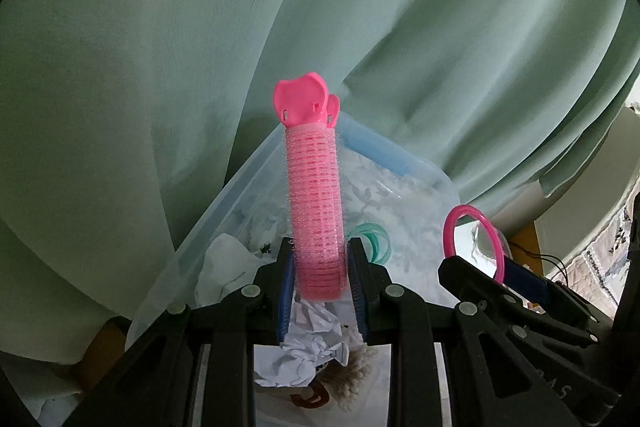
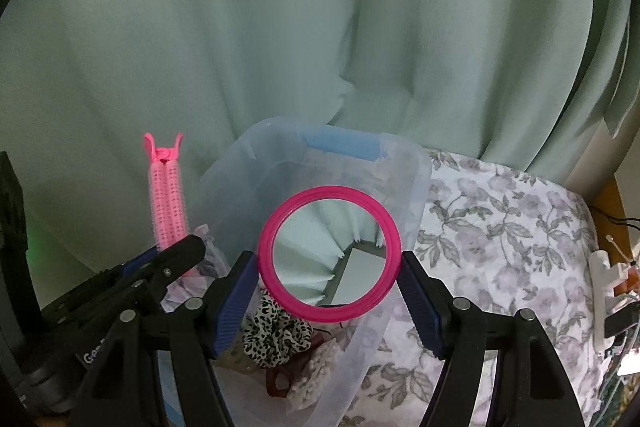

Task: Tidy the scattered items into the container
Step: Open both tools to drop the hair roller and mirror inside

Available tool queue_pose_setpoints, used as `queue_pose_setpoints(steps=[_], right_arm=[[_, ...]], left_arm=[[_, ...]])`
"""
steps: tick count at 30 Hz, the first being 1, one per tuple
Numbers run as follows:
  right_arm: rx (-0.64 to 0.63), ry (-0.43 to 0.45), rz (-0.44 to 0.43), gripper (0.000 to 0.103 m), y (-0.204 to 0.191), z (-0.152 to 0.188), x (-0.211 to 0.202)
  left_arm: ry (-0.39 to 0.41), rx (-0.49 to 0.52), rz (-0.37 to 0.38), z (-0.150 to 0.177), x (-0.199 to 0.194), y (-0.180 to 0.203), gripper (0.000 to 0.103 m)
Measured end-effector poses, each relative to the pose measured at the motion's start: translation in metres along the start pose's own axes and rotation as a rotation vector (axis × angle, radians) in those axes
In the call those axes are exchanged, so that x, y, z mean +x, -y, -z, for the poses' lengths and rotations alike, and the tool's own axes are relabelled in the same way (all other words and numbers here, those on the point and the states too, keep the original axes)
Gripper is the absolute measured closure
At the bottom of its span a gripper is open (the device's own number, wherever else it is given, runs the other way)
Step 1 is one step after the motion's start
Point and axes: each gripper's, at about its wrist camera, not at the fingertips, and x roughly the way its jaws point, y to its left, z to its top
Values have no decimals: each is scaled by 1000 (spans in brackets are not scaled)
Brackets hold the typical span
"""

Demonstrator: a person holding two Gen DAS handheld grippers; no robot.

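Left tool (image 1: 320, 283) upright, clamping roller (image 1: 316, 203); right tool (image 2: 328, 291) clamping mirror (image 2: 329, 254).

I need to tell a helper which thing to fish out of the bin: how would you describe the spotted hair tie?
Find the clear plastic bin on the floral bedspread, before the green curtain. Inside lies the scrunchie, below the held pink mirror. Its black-and-white leopard spots set it apart.

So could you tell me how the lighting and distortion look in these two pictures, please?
Left wrist view: dim, soft light, edges bent by the fisheye, the hair roller sharp. Right wrist view: same dimness, the mirror reflects the curtain without glare.
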Motion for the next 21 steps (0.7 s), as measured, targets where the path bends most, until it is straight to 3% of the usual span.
queue_pose_setpoints(steps=[15, 21], right_arm=[[24, -27, -28, 28, 8, -1, 14], [66, -28, -1, 28, 2, -5, 24]], left_arm=[[-2, 13, -9, 9, 20, -4, 76], [2, 2, -14, 11, 36, -5, 59]])
